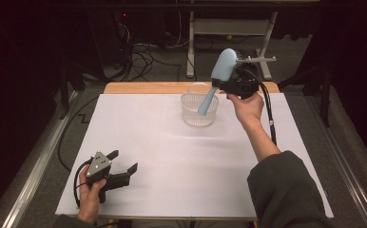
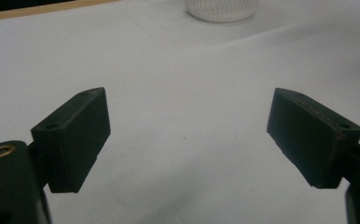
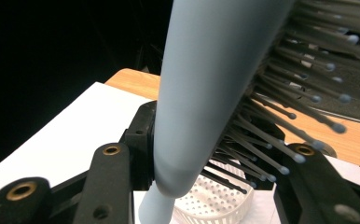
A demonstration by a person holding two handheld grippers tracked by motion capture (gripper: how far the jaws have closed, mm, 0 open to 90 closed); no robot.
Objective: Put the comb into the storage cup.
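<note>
High view: a white table (image 1: pixel 172 166) fills the middle of the frame, with a strip of wood along its far edge and dark floor, cables and a metal stand behind it. Right of centre in the upper part of the frame, a person's right hand (image 1: pixel 248 108) holds the right gripper (image 1: pixel 229 86) above the table. Its jaws are clamped on a pale blue hairbrush (image 1: pixel 218 76). The brush stands tilted, head up and to the right, handle pointing down and left into a clear perforated basket (image 1: pixel 199 110). The basket sits on the table near the far edge, just left of the hand. At lower left, the left hand (image 1: pixel 91 192) holds the left gripper (image 1: pixel 123 170) low over the table, well apart from the basket, its jaws spread with nothing between them.

Left gripper view: two black jaws rise from the lower corners, wide apart, with bare white table between them. The basket's base (image 2: pixel 221 10) shows at the top edge, right of centre.

Right gripper view: the brush's blue back (image 3: pixel 206 88) runs from the top of the frame down to the lower middle, squeezed between the black jaws. Its ball-tipped bristles (image 3: pixel 280 130) fan out to the right. Below the handle end, at the bottom centre, lies the basket's dotted floor (image 3: pixel 215 203).
</note>
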